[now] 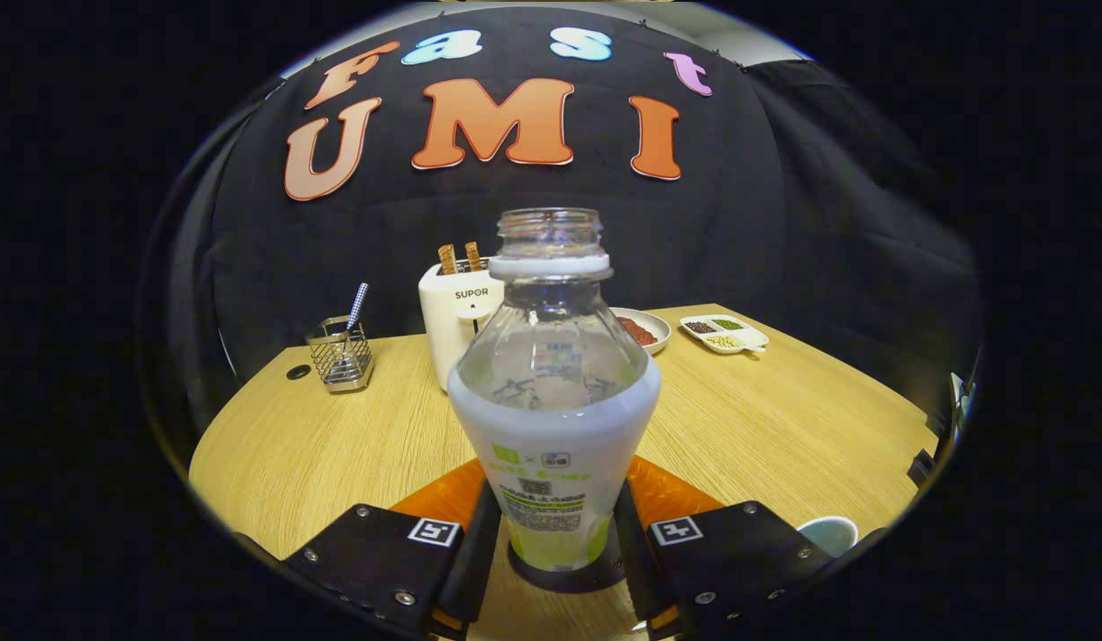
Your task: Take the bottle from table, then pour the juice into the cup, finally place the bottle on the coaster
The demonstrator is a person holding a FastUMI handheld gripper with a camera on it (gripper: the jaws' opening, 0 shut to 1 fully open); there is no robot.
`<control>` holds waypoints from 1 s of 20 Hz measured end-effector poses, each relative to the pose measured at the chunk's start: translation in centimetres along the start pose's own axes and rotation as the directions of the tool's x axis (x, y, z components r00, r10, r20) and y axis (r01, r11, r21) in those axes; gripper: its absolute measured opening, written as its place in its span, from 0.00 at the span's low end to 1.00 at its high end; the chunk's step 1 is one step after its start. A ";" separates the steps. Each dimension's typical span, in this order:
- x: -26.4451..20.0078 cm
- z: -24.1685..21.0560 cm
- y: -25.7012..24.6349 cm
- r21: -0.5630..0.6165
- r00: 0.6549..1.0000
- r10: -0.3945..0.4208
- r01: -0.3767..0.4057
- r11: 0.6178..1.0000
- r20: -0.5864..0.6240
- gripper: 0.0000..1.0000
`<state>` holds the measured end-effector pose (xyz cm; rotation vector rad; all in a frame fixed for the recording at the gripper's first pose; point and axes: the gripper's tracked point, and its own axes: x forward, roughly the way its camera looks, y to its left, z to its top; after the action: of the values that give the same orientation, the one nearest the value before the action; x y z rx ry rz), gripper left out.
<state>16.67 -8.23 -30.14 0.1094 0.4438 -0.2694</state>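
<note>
- I see the bottle (551, 401) upright between the fingers (469, 552), uncapped, with white liquid up to its shoulder and a clear neck above
- Its base sits on a dark round coaster (564, 577) on the counter (782, 418)
- The fingers stand narrow, one on each side of the lower bottle, right against its label; I cannot tell whether they press on it or merely flank it
- An orange mat (444, 499) lies under the coaster, showing on both sides of the bottle
- A cup (829, 534) sits on the counter just beside the right finger, partly cut off; its contents are not readable from here
- Beyond the bottle, a white toaster (457, 320) stands with two brown slices sticking out of its slots
- To the left of the toaster, well apart, a wire holder (340, 356) carries a utensil with a checked handle
- Behind the bottle to the right, a round plate (644, 329) holds something reddish brown
- Further right, a white divided dish (725, 334) holds dark, green and pale grains in separate sections
- A small dark disc (298, 372) lies near the wire holder on the counter
</note>
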 end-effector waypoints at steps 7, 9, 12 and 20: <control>-0.8 1.0 0.0 -0.003 0.999 0.019 -0.019 1.000 0.037 0.80; -1.1 2.1 0.4 0.007 0.997 0.038 -0.038 0.999 0.069 0.96; -2.4 4.4 0.2 0.027 0.992 0.052 -0.056 0.998 0.114 0.97; -11.9 16.6 1.2 0.020 0.952 0.136 -0.147 0.989 0.274 0.97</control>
<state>13.46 -6.99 -9.98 0.1412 0.1557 -0.1488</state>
